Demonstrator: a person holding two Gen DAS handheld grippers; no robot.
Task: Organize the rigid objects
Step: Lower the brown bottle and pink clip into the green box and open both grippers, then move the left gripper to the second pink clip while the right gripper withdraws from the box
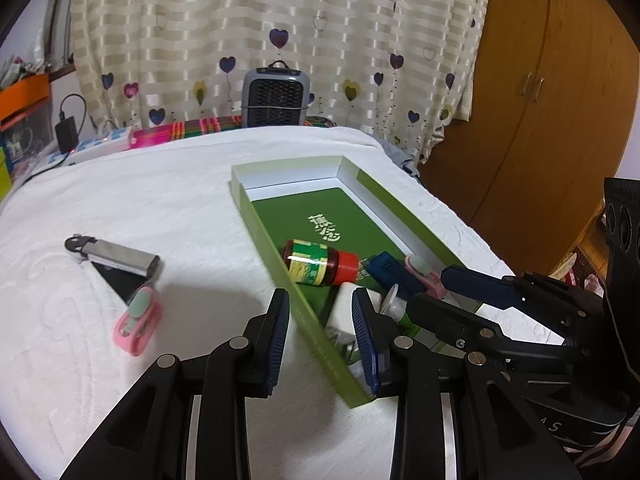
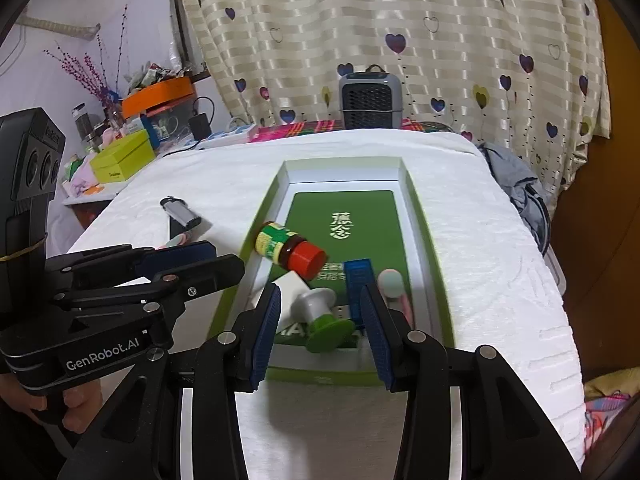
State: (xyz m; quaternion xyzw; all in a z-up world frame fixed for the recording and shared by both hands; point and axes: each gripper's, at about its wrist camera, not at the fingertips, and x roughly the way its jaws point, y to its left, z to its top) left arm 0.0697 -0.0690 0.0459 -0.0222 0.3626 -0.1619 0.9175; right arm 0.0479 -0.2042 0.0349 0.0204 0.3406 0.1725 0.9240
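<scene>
A green shallow box (image 1: 316, 336) (image 2: 426, 240) lies on the white cloth. Inside lie a red-capped bottle (image 1: 316, 266) (image 2: 286, 248), a white block (image 1: 346, 312), a blue block (image 2: 358, 280), a pink clip (image 2: 394, 286) and a grey-and-green stamp (image 2: 320, 312). My left gripper (image 1: 322, 320) is open, its fingers astride the box's near left wall. My right gripper (image 2: 320, 312) is open and empty above the box's near end, around the stamp. On the cloth to the left lie a silver lighter-like bar (image 1: 116, 258) (image 2: 182, 212) and a second pink clip (image 1: 138, 320).
A grey heater (image 1: 276, 98) (image 2: 370, 100) stands at the far table edge before the heart curtain. Cluttered shelf with an orange box (image 2: 158, 96) and a lime box (image 2: 122, 160) lies left. A wooden wardrobe (image 1: 540, 100) stands right. A black triangle (image 1: 118, 280) lies under the silver bar.
</scene>
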